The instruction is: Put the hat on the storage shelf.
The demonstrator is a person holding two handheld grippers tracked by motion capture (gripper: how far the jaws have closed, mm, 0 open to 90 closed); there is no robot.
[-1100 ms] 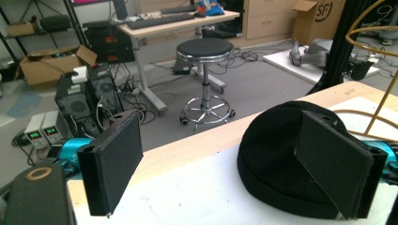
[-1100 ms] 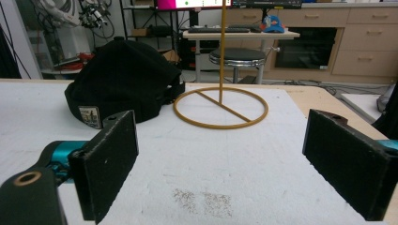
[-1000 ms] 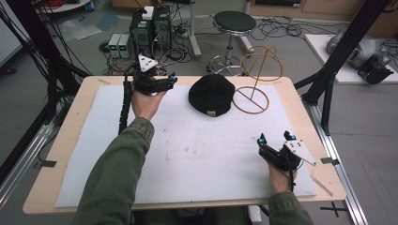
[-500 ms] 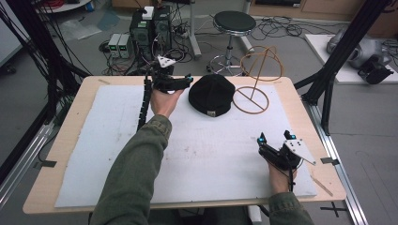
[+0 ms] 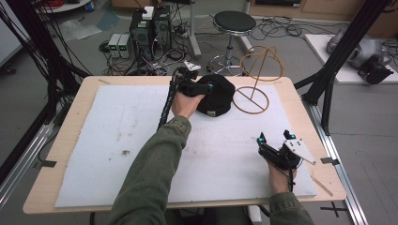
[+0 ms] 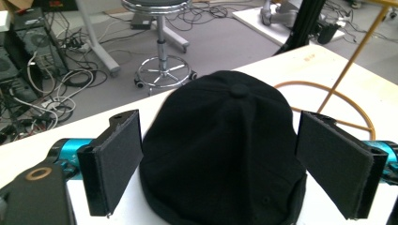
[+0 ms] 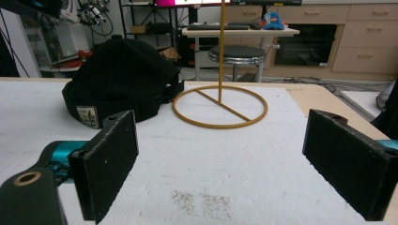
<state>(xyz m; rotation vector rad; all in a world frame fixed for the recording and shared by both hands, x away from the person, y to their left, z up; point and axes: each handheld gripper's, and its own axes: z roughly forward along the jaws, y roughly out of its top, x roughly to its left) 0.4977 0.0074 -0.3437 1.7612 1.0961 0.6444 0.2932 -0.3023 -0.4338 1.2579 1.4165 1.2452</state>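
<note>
Moved: left gripper (image 5: 201, 85) has swung rightward along the table's far edge and now sits at the black cap (image 5: 217, 95), while the right gripper (image 5: 276, 147) stays put.
Left jaws: spread wide, flanking the cap's crown without touching it (seen in the left gripper view).
Right jaws: spread, holding nothing, resting on the white mat (image 5: 117, 136) at the near right.
Cap: on the mat's far edge, just beside the wire stand (image 5: 253, 96).
</note>
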